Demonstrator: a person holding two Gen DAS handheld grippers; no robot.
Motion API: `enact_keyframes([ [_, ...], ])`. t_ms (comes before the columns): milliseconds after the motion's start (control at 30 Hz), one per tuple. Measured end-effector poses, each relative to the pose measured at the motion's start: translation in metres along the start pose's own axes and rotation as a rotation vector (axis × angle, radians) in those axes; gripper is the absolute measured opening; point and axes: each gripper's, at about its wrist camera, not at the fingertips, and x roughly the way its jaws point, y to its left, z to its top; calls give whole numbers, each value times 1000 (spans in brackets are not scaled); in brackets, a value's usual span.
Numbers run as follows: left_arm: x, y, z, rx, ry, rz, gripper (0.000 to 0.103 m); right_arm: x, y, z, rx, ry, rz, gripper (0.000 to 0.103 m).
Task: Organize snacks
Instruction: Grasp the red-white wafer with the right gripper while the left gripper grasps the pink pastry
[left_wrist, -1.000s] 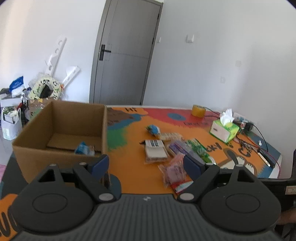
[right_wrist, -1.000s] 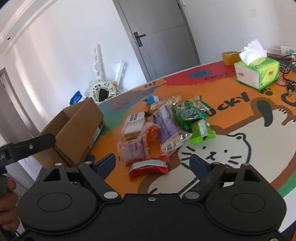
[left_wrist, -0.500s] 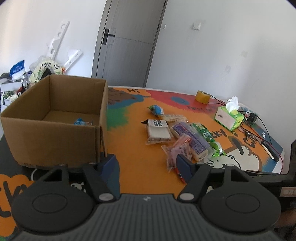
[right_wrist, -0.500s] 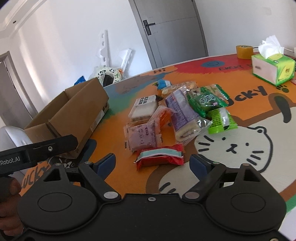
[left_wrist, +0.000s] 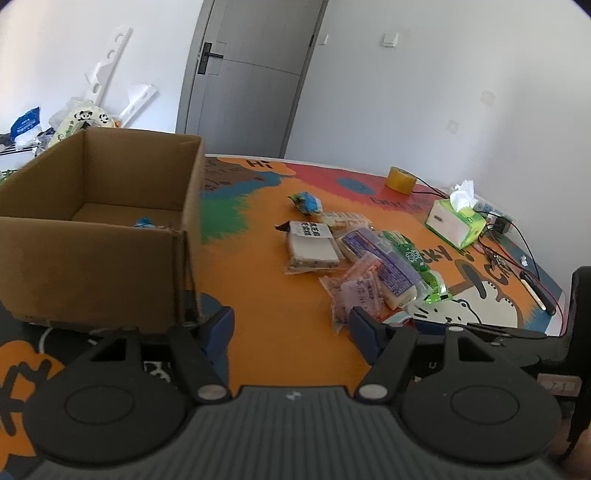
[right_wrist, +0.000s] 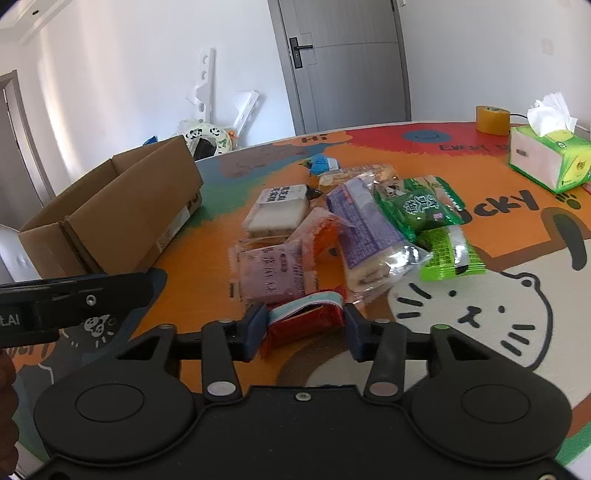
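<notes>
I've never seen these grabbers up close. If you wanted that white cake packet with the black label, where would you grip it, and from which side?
Judging by shape, grip the white cake packet across its two long sides, coming down from above on its cardboard box side. That flank looks bare, while the orange packet crowds the opposite corner. It lies flat and blocky, so the fingers should meet firm edges there.

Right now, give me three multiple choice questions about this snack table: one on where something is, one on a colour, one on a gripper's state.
1. Where is the cardboard box relative to the snack pile?
A. left
B. right
C. on top

2. What colour is the packet between the right gripper pads?
A. green
B. red
C. purple

3. The left gripper is:
A. shut on a packet
B. open, holding nothing
C. inside the box

Answers:
A, the box stands left of the pile in both views.
B, the red packet sits pinched between the just-closed pads.
B, only bare tablecloth shows between its pads.
</notes>
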Motion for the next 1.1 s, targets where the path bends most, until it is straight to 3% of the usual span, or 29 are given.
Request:
enact_keyframes([
  [467,32,-37,0,29,36,-51,78,-25,-37,-8,64,-14,-79,42],
  [533,38,-42,0,33,39,-39,82,-28,-43,-8,75,-18,-93,42],
  [800,56,-59,1,41,42,-2,82,-35,-62,-10,105,-30,-120,43],
  [1100,77,-67,1,42,20,93,82,-36,-63,-11,105,-36,-115,43],
])
